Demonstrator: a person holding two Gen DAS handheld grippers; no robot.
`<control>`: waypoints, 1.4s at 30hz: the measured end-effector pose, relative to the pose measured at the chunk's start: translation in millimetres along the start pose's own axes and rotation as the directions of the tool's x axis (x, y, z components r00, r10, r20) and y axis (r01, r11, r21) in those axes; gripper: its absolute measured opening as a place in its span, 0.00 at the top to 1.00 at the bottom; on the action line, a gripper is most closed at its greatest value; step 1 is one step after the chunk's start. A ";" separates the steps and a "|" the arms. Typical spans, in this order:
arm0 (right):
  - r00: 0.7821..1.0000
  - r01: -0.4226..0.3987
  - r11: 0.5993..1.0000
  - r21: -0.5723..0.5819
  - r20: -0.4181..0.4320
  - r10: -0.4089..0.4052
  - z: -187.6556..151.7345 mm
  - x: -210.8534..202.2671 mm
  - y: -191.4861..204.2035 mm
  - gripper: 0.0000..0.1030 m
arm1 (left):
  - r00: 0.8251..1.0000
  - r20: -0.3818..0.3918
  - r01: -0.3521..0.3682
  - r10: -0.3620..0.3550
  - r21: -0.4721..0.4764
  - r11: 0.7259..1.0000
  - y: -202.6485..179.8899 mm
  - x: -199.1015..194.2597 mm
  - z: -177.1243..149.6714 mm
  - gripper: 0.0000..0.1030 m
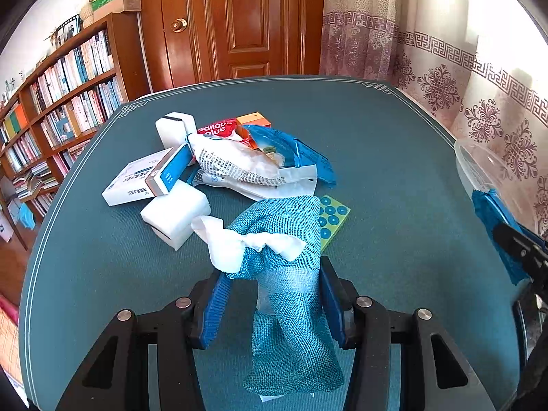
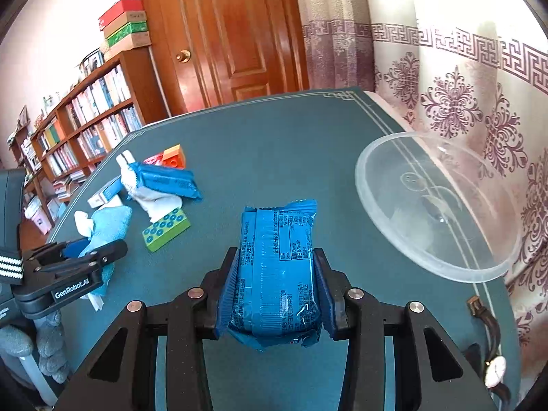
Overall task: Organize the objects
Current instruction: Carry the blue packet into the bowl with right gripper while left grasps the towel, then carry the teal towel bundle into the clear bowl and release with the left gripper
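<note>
Teal woven mesh cloth [image 1: 291, 294] is being pinched in the left gripper [image 1: 272, 274] jaws, while the right gripper [image 2: 275, 274] jaws are squeezing a blue foil snack packet [image 2: 277, 274] (beside the clear plastic bowl [image 2: 387, 226]).

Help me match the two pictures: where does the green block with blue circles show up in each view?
Left wrist: green block centre-right, partly behind the held teal cloth.
Right wrist: green block left of centre, lying in the open.
Shared landmark: wooden door.

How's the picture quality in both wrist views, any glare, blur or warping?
Left wrist view: strong fisheye bending of the table edge and bookshelf, blown-out window light at right, objects sharp. Right wrist view: same warping, curtain overexposed, glare on the clear bowl, no motion blur.
</note>
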State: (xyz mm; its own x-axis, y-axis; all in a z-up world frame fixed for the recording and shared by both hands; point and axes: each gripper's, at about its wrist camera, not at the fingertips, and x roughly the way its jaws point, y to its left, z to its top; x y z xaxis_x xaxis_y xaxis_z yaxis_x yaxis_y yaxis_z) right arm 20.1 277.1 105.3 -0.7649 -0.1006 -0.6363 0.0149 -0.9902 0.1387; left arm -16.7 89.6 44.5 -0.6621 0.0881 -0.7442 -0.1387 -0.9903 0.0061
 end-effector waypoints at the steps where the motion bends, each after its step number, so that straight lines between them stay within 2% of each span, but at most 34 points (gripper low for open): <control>1: 1.000 0.022 1.000 0.012 0.008 -0.022 3.0 -1.7 -9.1 0.59 | 1.000 0.001 0.003 -0.003 0.005 1.000 -2.8 -0.3 1.4 0.49; 6: 0.992 0.122 0.988 0.090 0.031 -0.125 18.5 -6.9 -58.1 0.59 | 1.000 0.013 0.022 -0.022 0.039 0.999 -19.7 -3.4 7.7 0.49; 11: 0.970 0.232 0.961 0.150 0.038 -0.240 31.2 -4.9 -102.7 0.59 | 0.999 0.020 0.044 -0.045 0.074 0.996 -40.7 -3.7 14.6 0.49; 18: 0.941 0.324 0.928 0.183 0.037 -0.336 38.4 6.1 -133.0 0.58 | 0.997 0.010 0.076 -0.077 0.115 0.990 -64.8 -1.0 21.1 0.49; 23: 0.932 0.350 0.920 0.177 0.035 -0.361 38.1 10.9 -141.3 0.56 | 0.995 0.012 0.093 -0.095 0.140 0.986 -80.7 -1.1 26.6 0.49; 34: 0.938 0.329 0.938 0.107 0.080 -0.338 20.3 -15.9 -122.8 0.54 | 0.986 -0.005 0.167 -0.169 0.211 0.963 -129.0 10.4 42.0 0.49; 38: 0.945 0.308 0.947 0.091 0.085 -0.316 12.0 -24.6 -118.3 0.54 | 0.977 -0.013 0.211 -0.214 0.233 0.949 -152.3 13.6 53.3 0.49; 42: 0.942 0.313 0.946 0.081 0.099 -0.320 7.6 -32.3 -117.3 0.54 | 0.960 -0.026 0.276 -0.279 0.248 0.929 -176.5 15.7 65.4 0.49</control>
State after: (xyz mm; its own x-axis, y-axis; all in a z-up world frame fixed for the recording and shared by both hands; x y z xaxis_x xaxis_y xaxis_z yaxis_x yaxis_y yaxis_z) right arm 38.1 397.2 115.3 -0.7893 0.2317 -0.5686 -0.2774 -0.9607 -0.0063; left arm -50.8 272.8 75.5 -0.5776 0.3576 -0.7338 -0.4940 -0.8688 -0.0345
